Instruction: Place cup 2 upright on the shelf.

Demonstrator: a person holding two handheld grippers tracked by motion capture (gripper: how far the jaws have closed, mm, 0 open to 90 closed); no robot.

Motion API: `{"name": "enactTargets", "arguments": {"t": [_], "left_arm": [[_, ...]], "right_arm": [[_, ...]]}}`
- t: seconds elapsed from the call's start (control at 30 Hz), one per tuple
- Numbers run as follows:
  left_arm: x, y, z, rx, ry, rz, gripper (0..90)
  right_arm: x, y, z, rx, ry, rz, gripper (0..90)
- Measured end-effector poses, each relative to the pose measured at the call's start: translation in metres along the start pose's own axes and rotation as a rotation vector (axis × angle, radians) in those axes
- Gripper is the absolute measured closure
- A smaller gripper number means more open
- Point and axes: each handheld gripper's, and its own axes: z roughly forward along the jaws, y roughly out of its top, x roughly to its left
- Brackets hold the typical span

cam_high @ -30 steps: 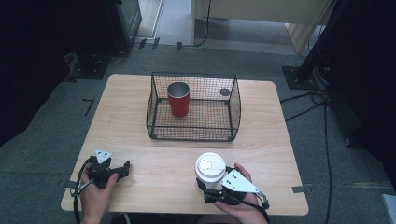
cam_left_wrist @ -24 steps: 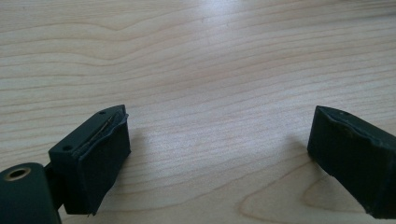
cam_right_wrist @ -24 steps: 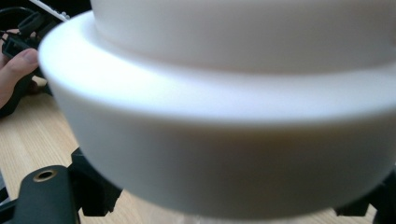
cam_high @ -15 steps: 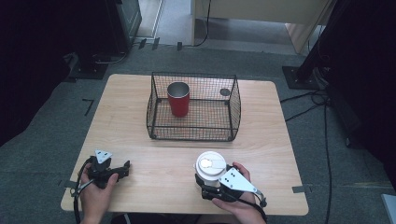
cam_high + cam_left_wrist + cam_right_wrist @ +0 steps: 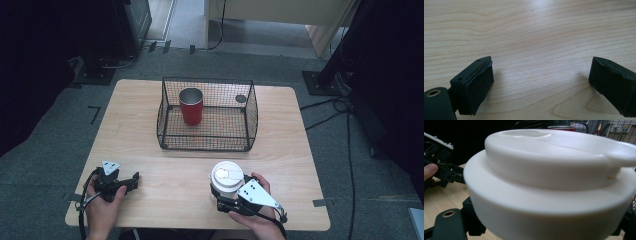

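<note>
My right claw point(image 5: 223, 196) has just closed on the white-lidded cup point(image 5: 227, 176) at the tabletop's point(image 5: 290, 150) near edge, left claw point(image 5: 131, 181) open and empty; next, I judge, lift it clear toward the wire basket point(image 5: 207, 142).

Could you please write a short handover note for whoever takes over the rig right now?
Right gripper: shut on the white-lidded cup, standing on the table near the front edge.
Left gripper: open, holding nothing, resting low at the front left.
Wire basket: mid-table, with a red cup upright inside.
Done: the cup is gripped.
Left: probably lift it into the basket.
</note>
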Motion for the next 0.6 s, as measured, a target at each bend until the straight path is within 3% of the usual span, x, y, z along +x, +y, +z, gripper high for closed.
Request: {"name": "enactTargets", "arguments": {"t": [0.6], "left_arm": [[0.0, 0.0, 0.0, 0.0, 0.0, 0.0, 6.4]], "right_arm": [[-0.005, 0.027, 0.002, -0.083, -0.046, 0.014, 16.1]]}}
